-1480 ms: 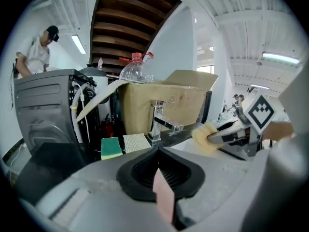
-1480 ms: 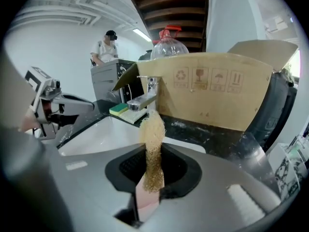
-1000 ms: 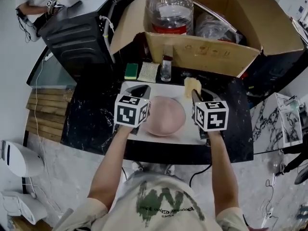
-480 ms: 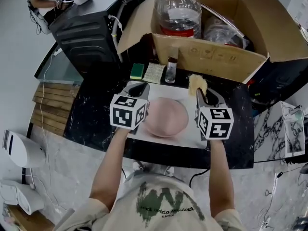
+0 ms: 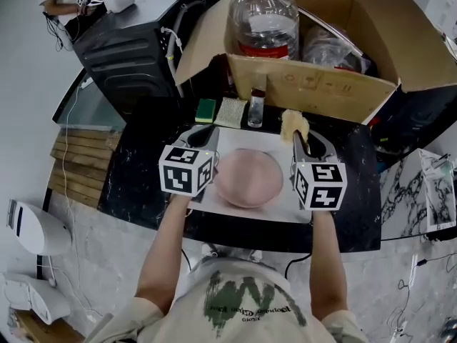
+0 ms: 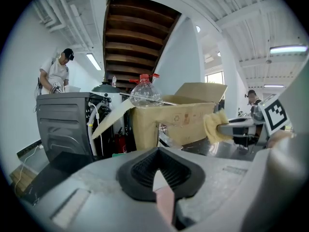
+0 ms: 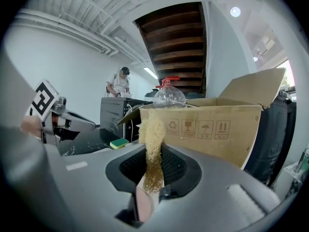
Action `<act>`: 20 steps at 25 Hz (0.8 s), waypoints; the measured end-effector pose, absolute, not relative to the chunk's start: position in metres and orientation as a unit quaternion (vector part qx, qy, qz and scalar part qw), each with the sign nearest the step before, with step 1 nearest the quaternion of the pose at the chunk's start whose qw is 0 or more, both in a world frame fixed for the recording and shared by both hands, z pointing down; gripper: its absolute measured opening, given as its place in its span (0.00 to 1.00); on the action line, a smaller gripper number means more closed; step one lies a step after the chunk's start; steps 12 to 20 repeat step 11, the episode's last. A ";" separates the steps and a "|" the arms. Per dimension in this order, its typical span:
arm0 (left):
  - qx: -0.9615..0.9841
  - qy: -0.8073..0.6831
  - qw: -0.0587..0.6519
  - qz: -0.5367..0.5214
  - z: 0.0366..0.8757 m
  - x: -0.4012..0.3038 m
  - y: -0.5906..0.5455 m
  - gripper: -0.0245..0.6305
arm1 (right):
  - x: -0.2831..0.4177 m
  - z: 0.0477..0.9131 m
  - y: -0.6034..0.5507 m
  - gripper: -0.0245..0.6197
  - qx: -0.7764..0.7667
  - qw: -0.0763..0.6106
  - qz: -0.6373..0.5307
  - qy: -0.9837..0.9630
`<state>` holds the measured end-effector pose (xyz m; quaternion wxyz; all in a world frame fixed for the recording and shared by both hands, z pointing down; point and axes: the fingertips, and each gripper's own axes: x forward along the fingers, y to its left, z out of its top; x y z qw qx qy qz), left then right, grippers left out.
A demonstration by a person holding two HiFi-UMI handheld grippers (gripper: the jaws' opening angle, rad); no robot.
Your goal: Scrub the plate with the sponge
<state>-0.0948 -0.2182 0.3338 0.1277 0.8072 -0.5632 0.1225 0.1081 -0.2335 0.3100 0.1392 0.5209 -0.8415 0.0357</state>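
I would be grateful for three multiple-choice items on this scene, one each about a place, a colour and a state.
1. Where does the green sponge lie?
A) on the floor
B) on the dark counter in front of the cardboard box
C) inside a drawer

2. What colour is the plate?
A) pink
B) blue
C) black

3. What is the right gripper doing?
A) open and empty
B) shut on a glass bottle
C) shut on the yellow sponge

Answers:
1 B: it sits beside the tan pad, below the box's front wall.
2 A: the head view shows it pink on the white mat.
3 C: the right gripper view shows that sponge between the fingers.
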 end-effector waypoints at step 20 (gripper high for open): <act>0.813 -0.555 0.123 0.127 0.331 -0.086 -0.224 0.03 | 0.112 0.308 -0.235 0.13 0.524 0.141 0.028 -0.839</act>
